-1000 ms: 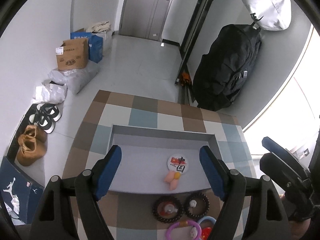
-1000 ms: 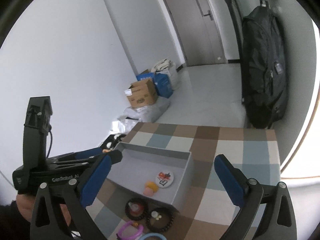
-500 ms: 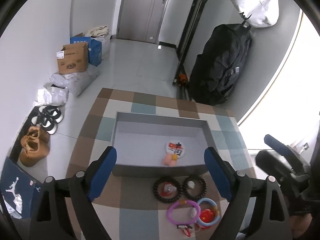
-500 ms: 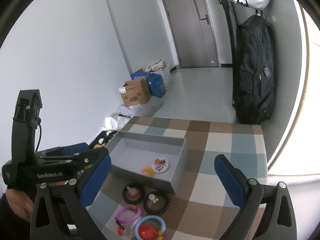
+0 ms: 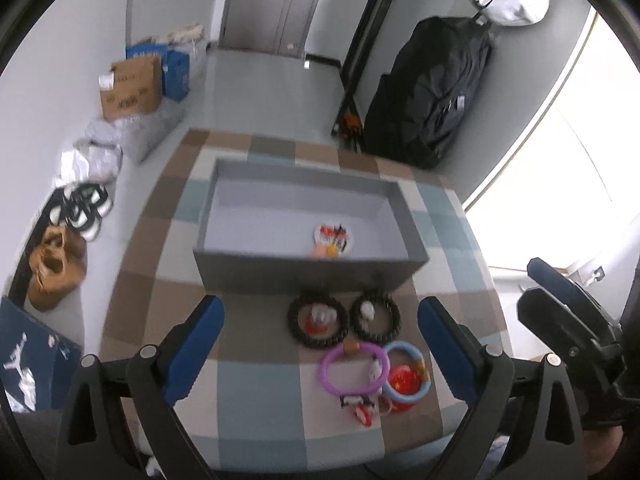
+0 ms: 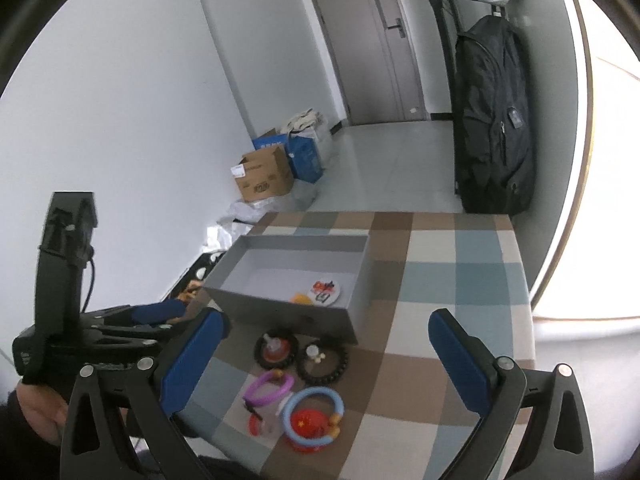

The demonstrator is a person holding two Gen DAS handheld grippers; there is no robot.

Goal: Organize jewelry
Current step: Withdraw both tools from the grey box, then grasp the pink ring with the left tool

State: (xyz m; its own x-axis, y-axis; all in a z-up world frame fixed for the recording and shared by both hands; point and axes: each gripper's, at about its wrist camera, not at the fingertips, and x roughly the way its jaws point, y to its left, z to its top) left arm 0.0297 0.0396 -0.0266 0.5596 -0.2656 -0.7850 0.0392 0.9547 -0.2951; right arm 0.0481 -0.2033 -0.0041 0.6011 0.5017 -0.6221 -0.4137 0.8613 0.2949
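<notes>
Left wrist view: left gripper [image 5: 320,322], empty, jaws just opening wide, is backing off the grey box [image 5: 308,270], exposing bracelets [image 5: 338,344] waiting before it; right wrist view: right gripper [image 6: 326,346] is likewise gaping empty, badge [image 6: 327,291] inside box.

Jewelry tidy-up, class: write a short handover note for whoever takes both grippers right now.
Left gripper: open, empty, jaws have just been opening.
Right gripper: open, empty.
Grey box: holds a round badge and a small orange-pink piece.
On the checked cloth in front of the box: two black bead bracelets, a purple ring, a blue ring, small red bits.
Left: move these into the box.
</notes>
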